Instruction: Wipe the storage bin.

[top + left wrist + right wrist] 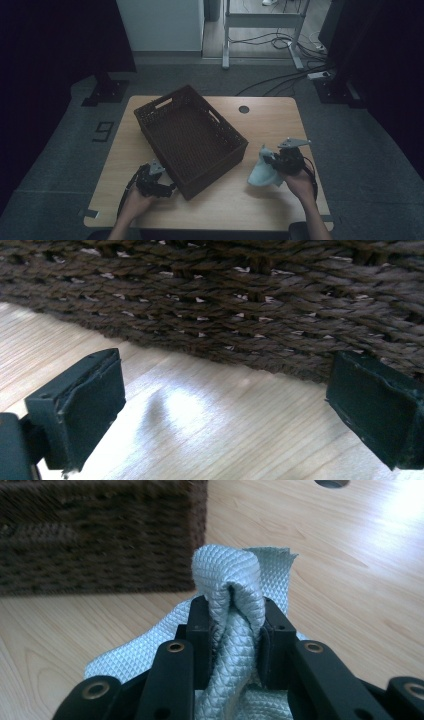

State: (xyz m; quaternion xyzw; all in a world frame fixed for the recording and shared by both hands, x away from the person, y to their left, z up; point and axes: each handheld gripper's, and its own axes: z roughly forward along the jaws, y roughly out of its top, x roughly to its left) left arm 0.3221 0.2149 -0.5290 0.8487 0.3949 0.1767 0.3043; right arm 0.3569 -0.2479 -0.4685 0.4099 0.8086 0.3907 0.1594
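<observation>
Right gripper point(235, 630) clamps folded pale-blue textured cloth point(235, 580), jaws narrow, fold pinched between pads. Cloth sits off right side of brown woven basket point(190, 137), hanging down to wooden table point(270, 125). Left gripper point(225, 410) at basket's near-left wall, jaws wide, nothing between them, low over tabletop.

Woven wicker basket point(190, 140) (quilted matt cloth point(235, 595))
</observation>
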